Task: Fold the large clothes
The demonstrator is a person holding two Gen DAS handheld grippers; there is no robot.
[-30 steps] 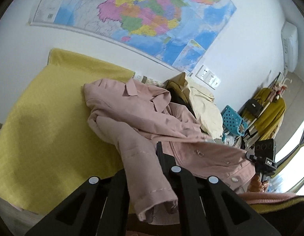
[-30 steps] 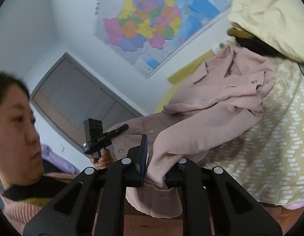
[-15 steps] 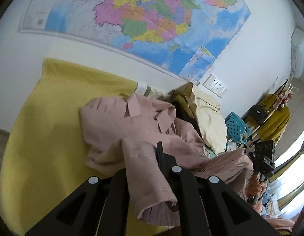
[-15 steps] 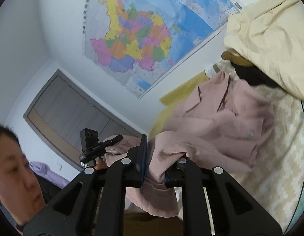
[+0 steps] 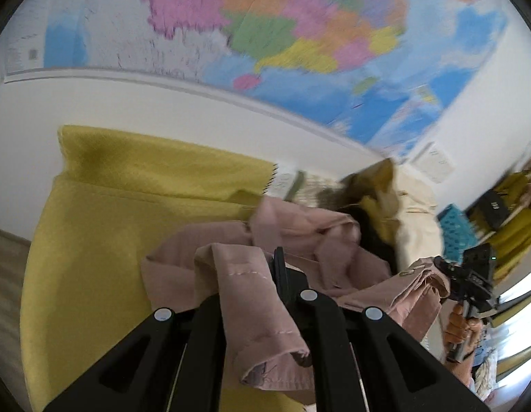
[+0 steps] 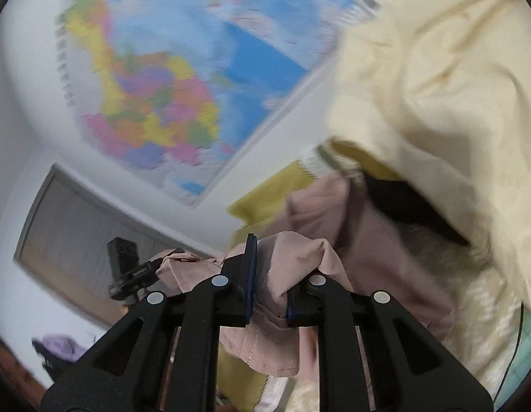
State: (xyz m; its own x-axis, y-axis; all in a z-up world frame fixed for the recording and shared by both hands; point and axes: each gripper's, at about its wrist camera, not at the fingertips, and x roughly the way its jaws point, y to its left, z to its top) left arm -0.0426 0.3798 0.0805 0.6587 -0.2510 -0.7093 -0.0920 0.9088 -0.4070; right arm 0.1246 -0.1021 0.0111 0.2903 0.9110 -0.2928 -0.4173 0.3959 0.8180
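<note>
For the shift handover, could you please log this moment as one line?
left hand-held gripper: shut on pink jacket | right hand-held gripper: shut on pink jacket | under it: yellow blanket | fold: not yet done

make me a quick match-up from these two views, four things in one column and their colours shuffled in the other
Things:
1. jacket clamped in the left hand-held gripper
2. blanket under it
3. basket at the right
4. garment piled beside the jacket

Colours:
A. cream
B. dusty pink
C. mustard yellow
D. turquoise

Pairs: 1-B, 2-C, 3-D, 4-A
</note>
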